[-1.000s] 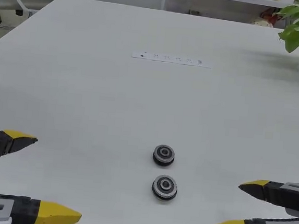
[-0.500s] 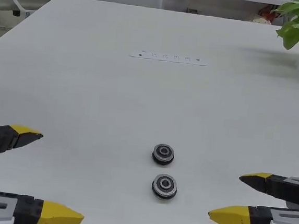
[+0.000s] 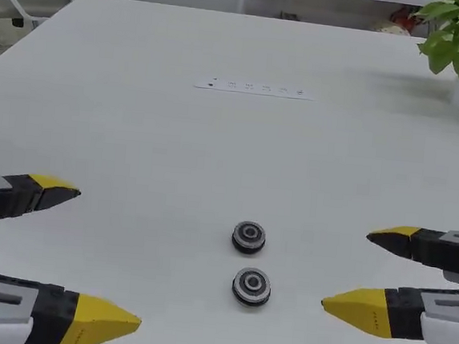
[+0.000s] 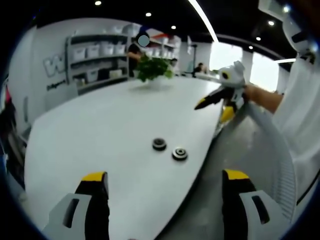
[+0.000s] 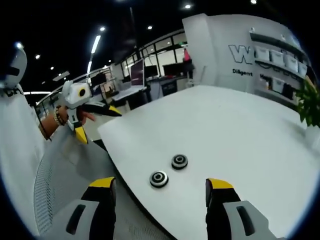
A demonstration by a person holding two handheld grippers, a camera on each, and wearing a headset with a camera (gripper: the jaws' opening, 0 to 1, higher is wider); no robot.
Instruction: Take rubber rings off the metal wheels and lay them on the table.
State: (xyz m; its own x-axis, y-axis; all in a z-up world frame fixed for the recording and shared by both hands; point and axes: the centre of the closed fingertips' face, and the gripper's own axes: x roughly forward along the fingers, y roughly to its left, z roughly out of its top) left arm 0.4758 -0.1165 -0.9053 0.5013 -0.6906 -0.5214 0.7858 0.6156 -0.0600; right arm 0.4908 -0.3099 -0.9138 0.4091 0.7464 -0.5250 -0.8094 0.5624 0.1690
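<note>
The right tool [image 3: 349, 271] stood spread wide and empty at the lower right of the head view, and the left tool [image 3: 85, 258] likewise at lower left. Between them, at lower centre, two wheels lay flat on the counter [image 3: 216, 139], the lower wheel [image 3: 251, 287] just beneath the upper wheel [image 3: 249, 237], with their dark rubber rings [image 3: 236, 287] on. The lower wheel seemed nearer the right tool.

Head view looks down over table [image 3: 138, 116]; both gripper views face inward from opposite sides, sharing wheels [image 4: 159, 144].
</note>
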